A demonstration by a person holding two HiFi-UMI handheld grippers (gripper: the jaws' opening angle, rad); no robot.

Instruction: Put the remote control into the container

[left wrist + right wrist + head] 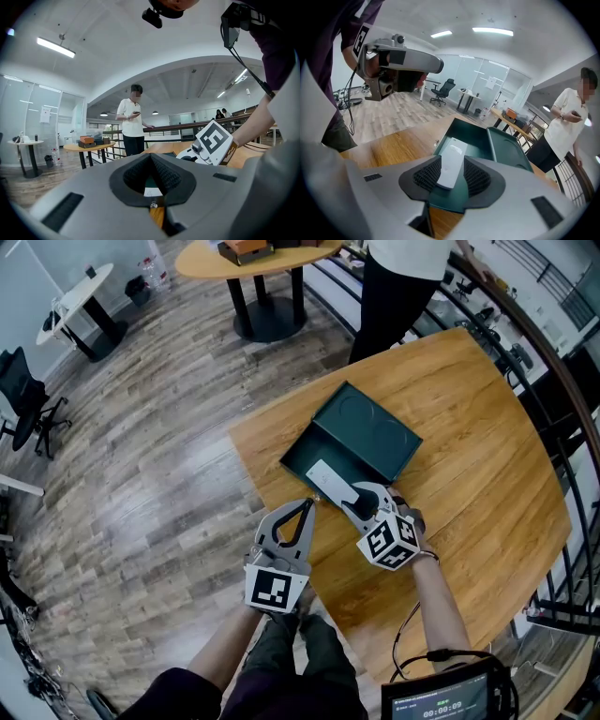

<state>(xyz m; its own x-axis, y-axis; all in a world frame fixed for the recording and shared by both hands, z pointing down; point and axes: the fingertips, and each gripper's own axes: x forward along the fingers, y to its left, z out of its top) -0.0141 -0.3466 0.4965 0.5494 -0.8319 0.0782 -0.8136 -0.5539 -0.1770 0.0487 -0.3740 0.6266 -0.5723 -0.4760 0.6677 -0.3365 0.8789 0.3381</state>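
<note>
At the bottom edge of the head view the person's two forearms reach up into the frame, with a small screen (445,699) in the lower right corner. Just above them, at lower centre, the left gripper (309,503) sits over the near edge of the wooden counter (478,456) with its jaws brought together at the tips; its own view shows nothing between the pads – only a dark opening through which a bit of white and green shows. Just to its right, the right gripper (351,502) points up and left into the container (302,457), and its jaws stand apart. In the right gripper view the white remote control (451,166) lies lengthwise between the two ribbed pads, resting on the dark green floor of the container, with a gap on each side – the pads do not press on it. The remote control's far end reaches toward the middle of the container. Beyond it the hinged lid (367,432) lies folded open toward the upper right, flat on the counter. Farther off, at the top of the frame, a person (398,287) in a white top and dark trousers stands by the counter's far edge, and to the left of them a round table (262,263) carrying boxes stands on the plank floor.
</note>
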